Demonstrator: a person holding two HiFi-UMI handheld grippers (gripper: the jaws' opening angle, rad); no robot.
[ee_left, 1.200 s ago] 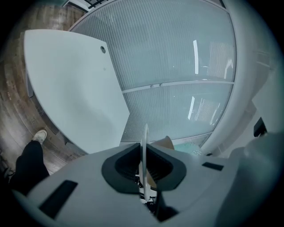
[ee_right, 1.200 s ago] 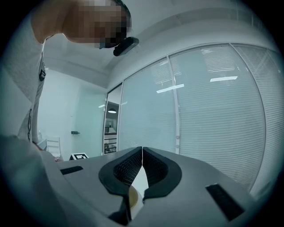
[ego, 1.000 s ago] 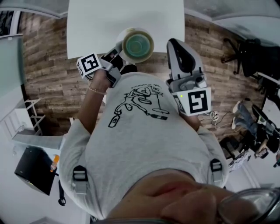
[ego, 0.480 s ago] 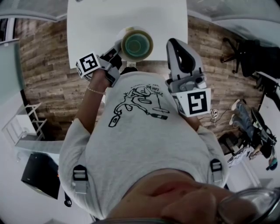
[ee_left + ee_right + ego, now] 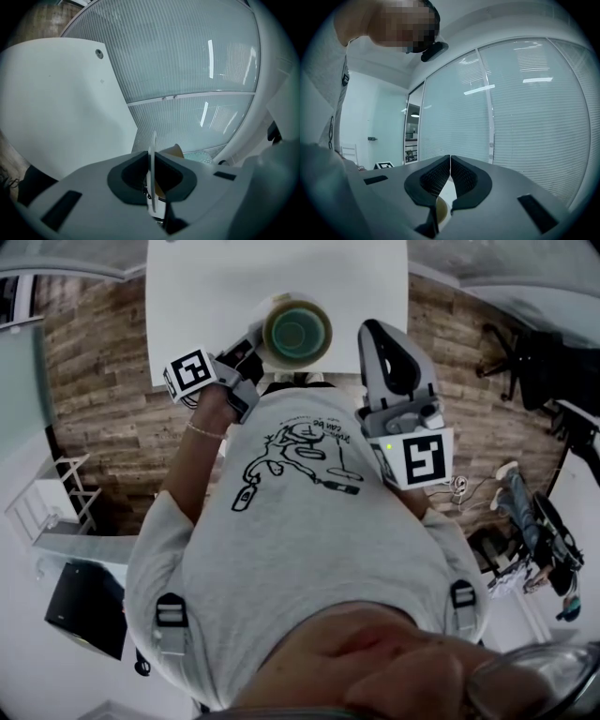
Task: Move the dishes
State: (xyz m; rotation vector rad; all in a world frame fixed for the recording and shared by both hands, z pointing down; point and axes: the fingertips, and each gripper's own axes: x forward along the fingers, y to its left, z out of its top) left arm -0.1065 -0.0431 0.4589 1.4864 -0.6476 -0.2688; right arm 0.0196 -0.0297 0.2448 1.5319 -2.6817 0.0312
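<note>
The left gripper (image 5: 152, 171) has its jaws clamped on the rim of a white plate (image 5: 153, 154). Its own view shows the plate only edge-on, as a thin pale sliver between the dark pads, with the rest cut off. A tan curved piece (image 5: 176, 151) peeks out just behind one pad, and too little of it shows to say what it is.

In the head view the left gripper (image 5: 253, 341) meets the plate (image 5: 272, 310) from the plate's left side. A green bowl (image 5: 297, 332) sits inside the plate, and whether more dishes are stacked under it cannot be told. The dishes lie over the near edge of the white table (image 5: 216, 287), just ahead of the person's shirt (image 5: 300, 521). Whether they rest on the tabletop or are held above it is not clear.

The right gripper (image 5: 449, 165) has its jaws pressed together with nothing between the pads. A pale yellowish patch (image 5: 440, 208) shows through the gap lower down and is unidentifiable. In the head view the right gripper (image 5: 377, 334) sits just right of the bowl, apart from it. A ribbed glass wall (image 5: 187, 56) fills the background of the left gripper view.
</note>
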